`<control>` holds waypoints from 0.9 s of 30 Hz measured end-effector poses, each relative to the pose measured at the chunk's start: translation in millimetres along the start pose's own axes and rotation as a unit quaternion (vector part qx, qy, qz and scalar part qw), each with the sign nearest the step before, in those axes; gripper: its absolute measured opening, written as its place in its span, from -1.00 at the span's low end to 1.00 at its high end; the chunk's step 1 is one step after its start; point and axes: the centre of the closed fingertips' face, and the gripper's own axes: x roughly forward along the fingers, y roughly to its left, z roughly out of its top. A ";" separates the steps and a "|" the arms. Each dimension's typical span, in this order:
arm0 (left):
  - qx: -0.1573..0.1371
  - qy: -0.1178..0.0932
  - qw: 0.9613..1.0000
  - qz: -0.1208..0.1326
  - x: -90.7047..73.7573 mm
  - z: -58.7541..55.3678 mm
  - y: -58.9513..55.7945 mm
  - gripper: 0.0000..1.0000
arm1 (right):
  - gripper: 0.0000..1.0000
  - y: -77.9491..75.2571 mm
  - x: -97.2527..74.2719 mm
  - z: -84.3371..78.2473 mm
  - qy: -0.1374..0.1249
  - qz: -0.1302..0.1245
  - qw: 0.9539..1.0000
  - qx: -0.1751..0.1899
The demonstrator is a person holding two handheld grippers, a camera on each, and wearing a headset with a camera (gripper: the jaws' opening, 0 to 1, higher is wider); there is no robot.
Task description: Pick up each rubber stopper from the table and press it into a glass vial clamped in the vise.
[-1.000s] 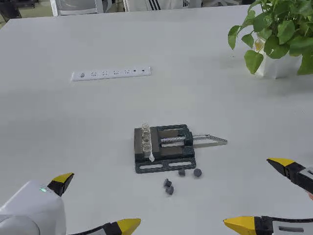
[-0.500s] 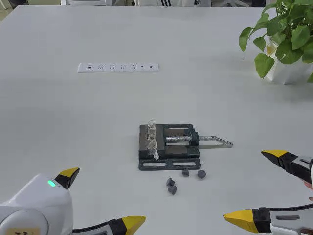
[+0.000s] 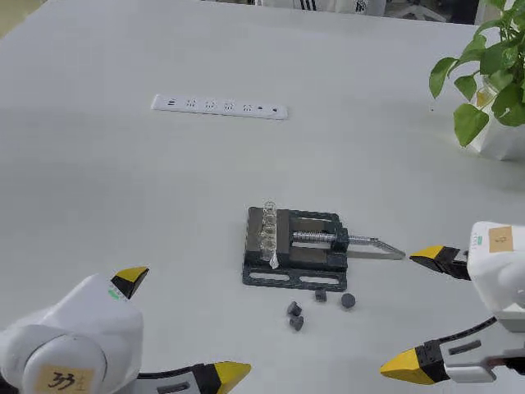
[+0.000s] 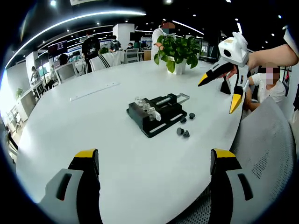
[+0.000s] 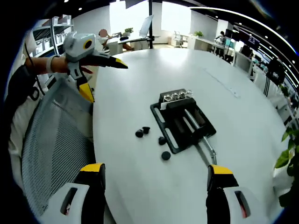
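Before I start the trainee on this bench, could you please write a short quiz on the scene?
1. How many rubber stoppers lie on the table?
2. True or false: the left gripper and the right gripper are both open and empty.
3. Relative to the vise, the stoppers lie: A) nearer the person; B) beyond it; C) on it.
Key: 1) four; 2) true; 3) A.

You have four rubber stoppers (image 3: 348, 300) lying loose on the table (image 3: 123, 189). Four glass vials (image 5: 176, 95) stand in a row in the one vise (image 3: 312, 258). Elsewhere on the table you can count one power strip (image 3: 219, 107) and one potted plant (image 3: 492, 74).
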 end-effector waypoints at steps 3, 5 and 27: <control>-0.001 -0.001 1.000 0.002 0.8 -0.1 0.4 0.98 | 0.69 -4.4 10.8 -0.2 0.030 0.024 0.999 -0.029; -0.002 0.000 1.000 0.002 1.4 -0.8 0.3 0.98 | 0.58 -4.1 15.1 0.0 0.048 0.038 0.997 -0.044; -0.004 0.000 1.000 0.004 4.6 -5.5 -3.9 0.97 | -0.46 -10.5 55.6 -4.8 0.130 0.099 0.978 -0.131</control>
